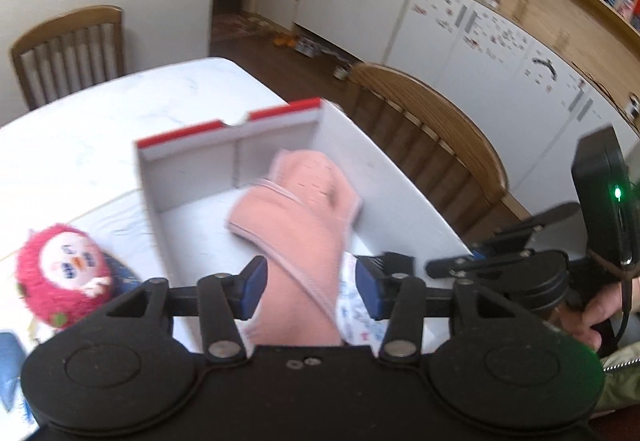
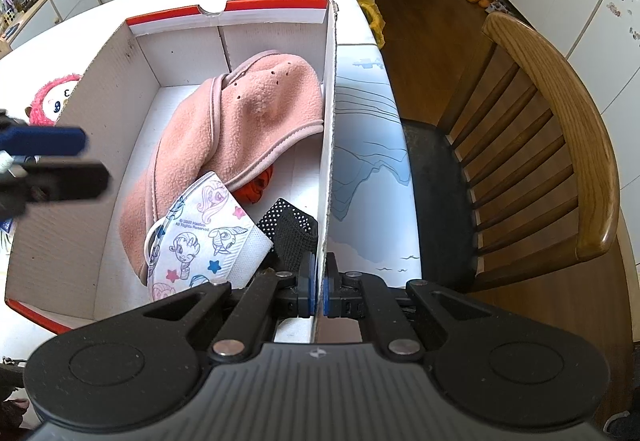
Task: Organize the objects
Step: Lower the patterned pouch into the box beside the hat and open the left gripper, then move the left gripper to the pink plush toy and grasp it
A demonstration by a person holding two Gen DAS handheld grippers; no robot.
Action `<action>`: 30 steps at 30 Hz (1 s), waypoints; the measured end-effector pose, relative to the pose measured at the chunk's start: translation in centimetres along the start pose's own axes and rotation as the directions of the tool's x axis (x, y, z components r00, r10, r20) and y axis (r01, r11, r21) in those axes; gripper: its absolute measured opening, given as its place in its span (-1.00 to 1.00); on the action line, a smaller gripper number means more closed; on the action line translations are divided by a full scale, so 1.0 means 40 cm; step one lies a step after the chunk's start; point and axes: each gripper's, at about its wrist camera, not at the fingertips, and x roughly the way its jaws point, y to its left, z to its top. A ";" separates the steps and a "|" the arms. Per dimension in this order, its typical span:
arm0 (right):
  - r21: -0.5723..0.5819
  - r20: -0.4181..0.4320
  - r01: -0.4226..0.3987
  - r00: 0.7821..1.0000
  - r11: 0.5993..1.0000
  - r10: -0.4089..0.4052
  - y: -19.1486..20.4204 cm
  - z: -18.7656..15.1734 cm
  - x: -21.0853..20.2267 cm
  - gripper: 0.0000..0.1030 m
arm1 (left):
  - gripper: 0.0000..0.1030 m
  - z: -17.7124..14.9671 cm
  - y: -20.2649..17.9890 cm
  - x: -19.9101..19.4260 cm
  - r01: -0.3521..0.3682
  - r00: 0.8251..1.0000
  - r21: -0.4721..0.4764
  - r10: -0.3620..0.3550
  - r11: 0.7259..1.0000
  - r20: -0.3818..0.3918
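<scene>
I am at the step of dropping the pink fleece cloth [image 2: 240, 129] into the cardboard box [image 2: 104, 129] on the counter [image 1: 80, 129], and I judge that step nearly finished: the cloth lies inside the box, draped over something orange and beside a cartoon-print face mask [image 2: 200, 237] and a black dotted piece [image 2: 290, 231].

My left tongs [image 1: 308, 287] stand about half apart. In the left wrist view the cloth shows between the 2 blue pads, but neither pad presses on it, so I hold nothing there. In the right wrist view these tongs hang by the box's left wall, apart from the cloth.

My right tongs [image 2: 319, 283] are pinched tight on the box's right wall [image 2: 329, 129], near its closest corner, steadying it.

Next, I judge, comes the red plush toy [image 1: 64, 275], which lies on the counter just outside the box's left wall. That calls for swinging the left tongs over that wall, opening wider for its round, soft body, while the right tongs keep the box from sliding.
</scene>
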 end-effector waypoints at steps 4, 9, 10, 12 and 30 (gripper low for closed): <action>0.002 -0.005 0.005 1.000 1.000 -0.005 0.004 0.003 0.002 -0.93 | -0.02 0.000 0.039 -0.029 -0.066 0.997 -0.016 0.067 0.998 0.025; 0.002 -0.011 0.015 1.000 1.000 -0.015 0.007 0.006 0.005 -0.93 | 0.06 -0.005 0.100 -0.054 -0.153 0.987 -0.053 0.155 0.987 0.037; 0.002 -0.012 0.016 1.000 1.000 -0.016 0.007 0.006 0.005 -0.93 | 0.08 -0.007 0.113 -0.059 -0.168 0.985 -0.059 0.171 0.984 0.038; 0.001 -0.015 0.019 1.000 1.000 -0.019 0.010 0.007 0.006 -0.93 | 0.22 -0.007 0.139 -0.068 -0.196 0.979 -0.072 0.200 0.978 0.040; 0.010 -0.034 0.038 0.999 0.999 -0.038 0.016 0.015 0.011 -0.93 | 0.94 -0.018 0.332 -0.056 -0.312 0.946 -0.185 0.322 0.932 0.028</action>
